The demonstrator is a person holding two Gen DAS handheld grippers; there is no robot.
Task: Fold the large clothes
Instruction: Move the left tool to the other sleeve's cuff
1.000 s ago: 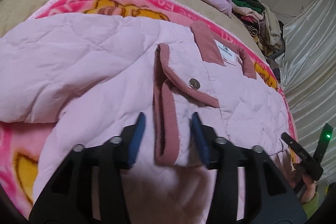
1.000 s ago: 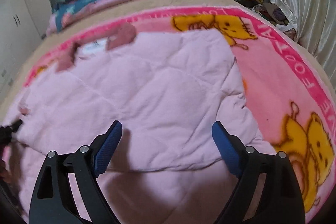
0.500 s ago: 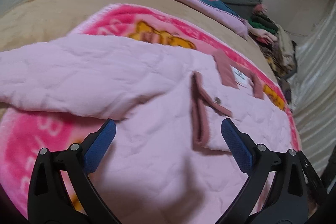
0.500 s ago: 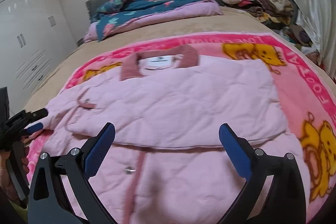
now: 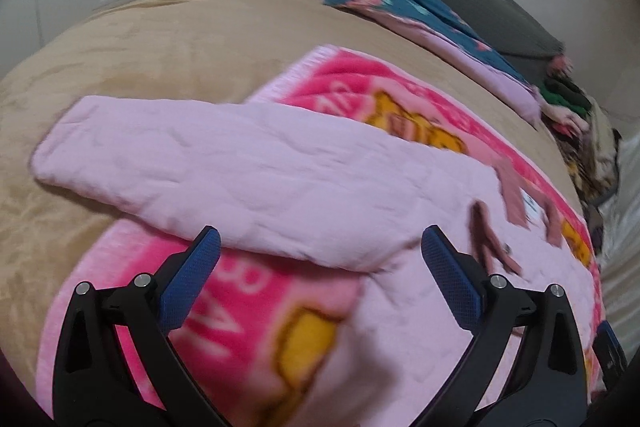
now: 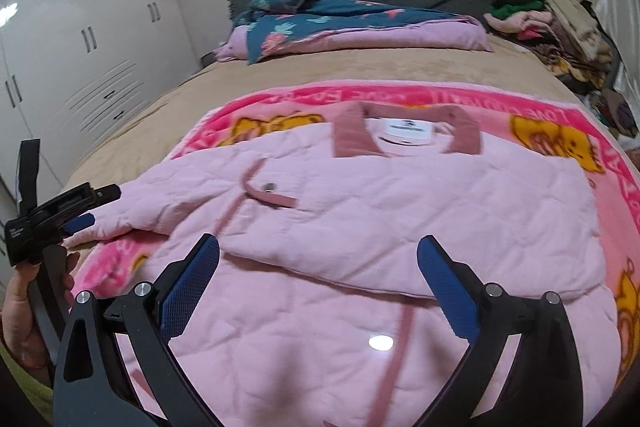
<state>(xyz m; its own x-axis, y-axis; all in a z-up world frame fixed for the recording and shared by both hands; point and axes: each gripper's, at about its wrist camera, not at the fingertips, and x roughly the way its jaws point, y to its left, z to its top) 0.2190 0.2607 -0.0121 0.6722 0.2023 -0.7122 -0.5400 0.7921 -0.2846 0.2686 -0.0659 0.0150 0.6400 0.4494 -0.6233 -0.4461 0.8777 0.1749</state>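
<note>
The pink quilted jacket (image 6: 400, 211) lies on the pink cartoon blanket (image 6: 560, 123) spread over the tan bed (image 6: 360, 67), its collar toward the headboard edge and one sleeve (image 5: 200, 155) stretched out past the blanket's edge onto the bed. Both the left gripper (image 5: 320, 271) and the right gripper (image 6: 318, 275) hover above it with jaws spread wide, nothing pinched between them.

The pink blanket (image 6: 568, 115) carries white border lettering, seen upside down along its far edge; only "LOVE" is legible. The white neck label (image 6: 406, 129) of the pink jacket (image 6: 400, 211) bears small dark print, too small to read.
</note>
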